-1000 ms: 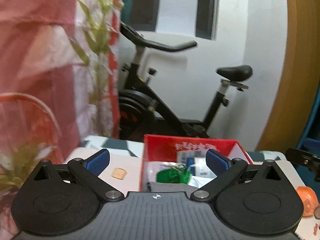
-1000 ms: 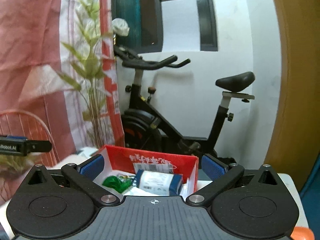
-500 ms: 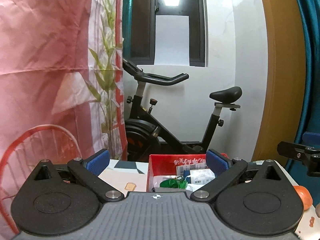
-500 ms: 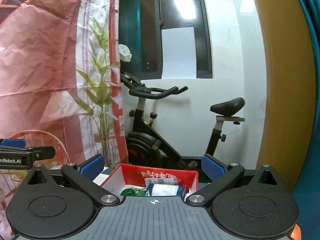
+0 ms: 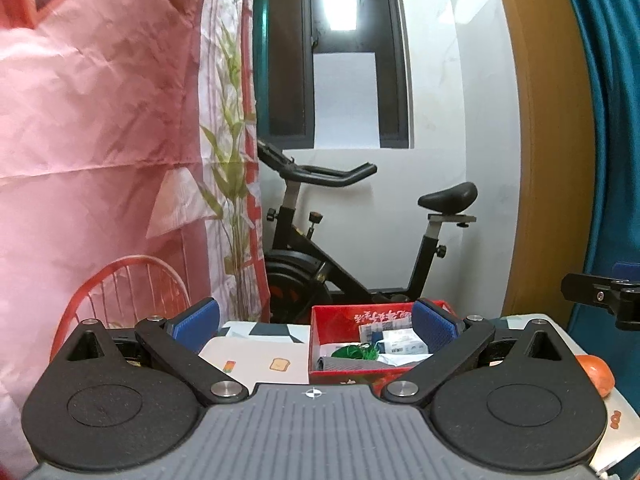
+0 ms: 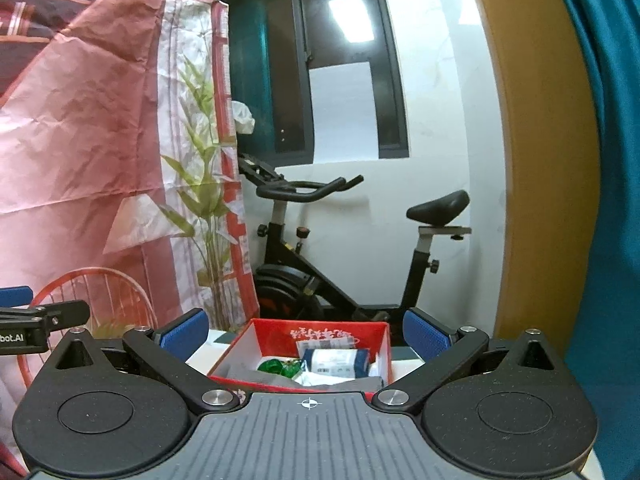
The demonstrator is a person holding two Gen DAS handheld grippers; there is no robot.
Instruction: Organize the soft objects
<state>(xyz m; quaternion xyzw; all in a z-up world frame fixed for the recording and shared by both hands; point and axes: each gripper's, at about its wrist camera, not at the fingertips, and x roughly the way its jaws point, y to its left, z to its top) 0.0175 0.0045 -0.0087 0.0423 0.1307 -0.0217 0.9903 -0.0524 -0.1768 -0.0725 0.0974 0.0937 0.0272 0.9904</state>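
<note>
From the left wrist view, the left gripper (image 5: 316, 322) is held level above the near side of the table (image 5: 256, 350), its blue pads (image 5: 198, 316) spread wide with nothing between them. The red box (image 5: 320, 330) sits on the table ahead, slightly right of centre, already holding a green crinkly item (image 5: 356, 352), a folded grey cloth (image 5: 348, 364) and some white-and-blue packets (image 5: 400, 340). An orange soft object (image 5: 598, 374) lies on the table at the right edge, well apart from the box and outside it; it looks like the piece left to sort. The other gripper's tip (image 5: 600, 300) pokes in at the far right, above that orange thing

From the right wrist view, the right gripper (image 6: 304, 332) is likewise wide open and empty, aimed straight at the red box (image 6: 380, 344), which lies between its pads (image 6: 184, 330). The orange object does not show here, so a reach from this pose could miss it or drag the box instead. The two grippers are near each other and could collide if both go for one item; the box's raised wall may catch a low approach. Behind stand an exercise bike (image 6: 304, 276), a pink curtain (image 6: 80, 160) and a red wire chair (image 6: 100, 288), none in the way
</note>
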